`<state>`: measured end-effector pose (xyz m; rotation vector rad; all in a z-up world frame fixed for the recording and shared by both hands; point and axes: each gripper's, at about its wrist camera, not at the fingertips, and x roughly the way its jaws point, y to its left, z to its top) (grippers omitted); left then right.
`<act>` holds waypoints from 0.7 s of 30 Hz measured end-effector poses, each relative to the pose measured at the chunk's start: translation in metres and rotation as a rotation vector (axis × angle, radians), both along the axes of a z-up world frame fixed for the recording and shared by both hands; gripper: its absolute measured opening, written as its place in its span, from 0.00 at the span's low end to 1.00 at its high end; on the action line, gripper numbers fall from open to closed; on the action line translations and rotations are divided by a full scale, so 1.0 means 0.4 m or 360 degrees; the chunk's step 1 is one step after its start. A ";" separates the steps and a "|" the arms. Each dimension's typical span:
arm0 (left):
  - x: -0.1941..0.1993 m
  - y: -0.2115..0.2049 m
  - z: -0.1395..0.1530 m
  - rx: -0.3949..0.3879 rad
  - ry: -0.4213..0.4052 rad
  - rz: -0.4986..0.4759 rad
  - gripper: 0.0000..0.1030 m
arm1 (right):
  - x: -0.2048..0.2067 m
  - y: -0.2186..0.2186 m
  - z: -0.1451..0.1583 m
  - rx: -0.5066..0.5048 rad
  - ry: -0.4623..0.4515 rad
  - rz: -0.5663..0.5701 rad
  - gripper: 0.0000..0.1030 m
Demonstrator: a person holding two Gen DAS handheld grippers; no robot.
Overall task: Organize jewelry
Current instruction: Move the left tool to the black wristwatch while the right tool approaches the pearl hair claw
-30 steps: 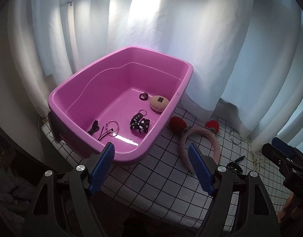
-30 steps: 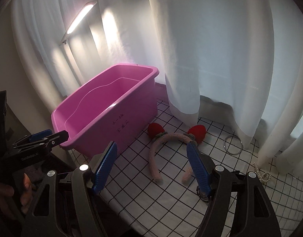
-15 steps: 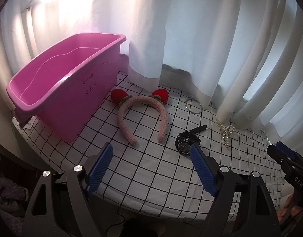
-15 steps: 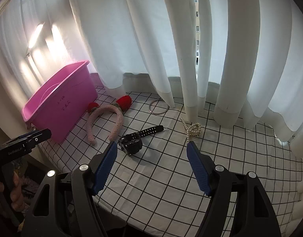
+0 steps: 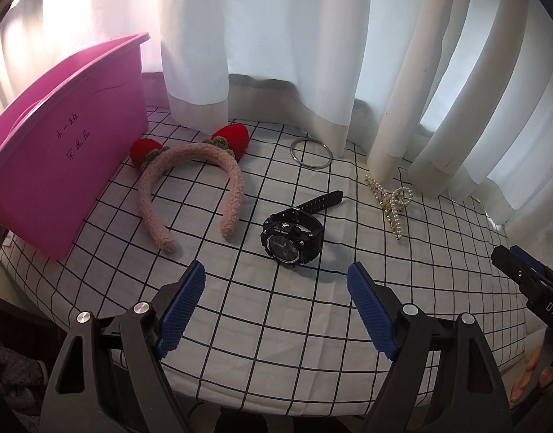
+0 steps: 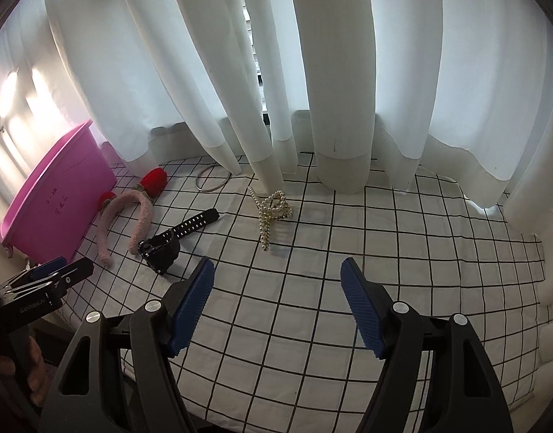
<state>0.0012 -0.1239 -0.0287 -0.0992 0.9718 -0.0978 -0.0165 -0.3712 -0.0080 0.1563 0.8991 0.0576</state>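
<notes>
While both tongs hang over the checked cloth (image 5: 283,328), neither holds anything. Left gripper (image 5: 276,290): jaws wide, just been opening a little further, nothing between the pads; black watch (image 5: 293,236) lies just ahead of the gap, face up, strap trailing away. Right gripper (image 6: 277,285): jaws apart, empty; pearl hair claw (image 6: 271,213) lies ahead of it, slightly left. Pink headband (image 5: 195,189) sits beside the pink bin (image 5: 60,166); metal ring (image 5: 311,153) near the curtain (image 5: 276,36).
</notes>
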 end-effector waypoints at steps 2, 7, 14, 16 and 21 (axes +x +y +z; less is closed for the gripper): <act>0.005 -0.014 -0.018 0.0005 0.0013 0.0077 0.77 | 0.026 -0.014 -0.022 0.0025 0.0013 0.0066 0.67; 0.011 -0.039 -0.056 0.0009 0.0063 0.0309 0.78 | 0.089 -0.034 -0.073 0.0061 0.0040 0.0252 0.67; 0.043 -0.053 -0.096 -0.0055 0.0087 0.0533 0.78 | 0.149 -0.029 -0.125 0.0046 0.0034 0.0426 0.67; 0.062 -0.053 -0.103 -0.0055 0.0078 0.0564 0.78 | 0.167 -0.027 -0.140 0.0050 0.0031 0.0438 0.67; 0.116 -0.042 -0.132 -0.0049 0.0080 0.0636 0.79 | 0.209 -0.021 -0.172 0.0066 0.0035 0.0424 0.67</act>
